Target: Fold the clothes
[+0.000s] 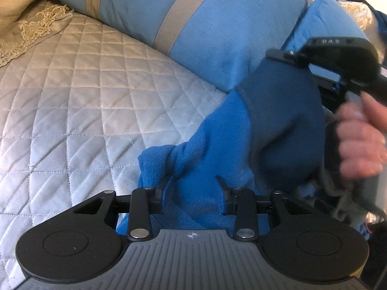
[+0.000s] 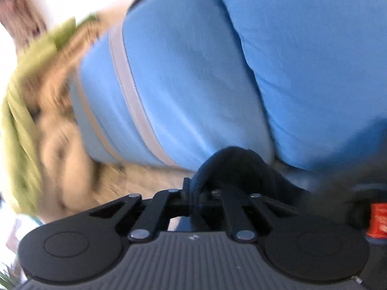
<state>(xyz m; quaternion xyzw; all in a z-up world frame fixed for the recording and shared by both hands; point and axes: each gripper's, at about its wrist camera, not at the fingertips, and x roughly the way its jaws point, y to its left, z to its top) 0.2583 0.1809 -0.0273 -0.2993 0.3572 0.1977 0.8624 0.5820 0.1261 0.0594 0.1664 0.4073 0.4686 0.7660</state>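
Observation:
A bright blue fleece garment [image 1: 193,159] lies bunched on the bed, and my left gripper [image 1: 193,186] is shut on a thick fold of it. A twisted wad of fleece sits at the left fingertip [image 1: 164,186]. Its dark navy part [image 1: 278,120] is lifted at the right, hanging from my right gripper [image 1: 290,55], which a hand [image 1: 358,140] holds. In the blurred right wrist view, that gripper [image 2: 200,191] is shut on the navy cloth [image 2: 229,164], which bulges over the fingers and hides the right one.
A quilted silver bedspread [image 1: 84,96] covers the bed. A light blue pillow with beige stripes [image 1: 193,24] lies across the back, a second blue pillow [image 2: 314,60] beside it. A lace-trimmed cushion [image 1: 24,29] sits at the far left. Blurred green and tan shapes [image 2: 29,96] fill the right view's left.

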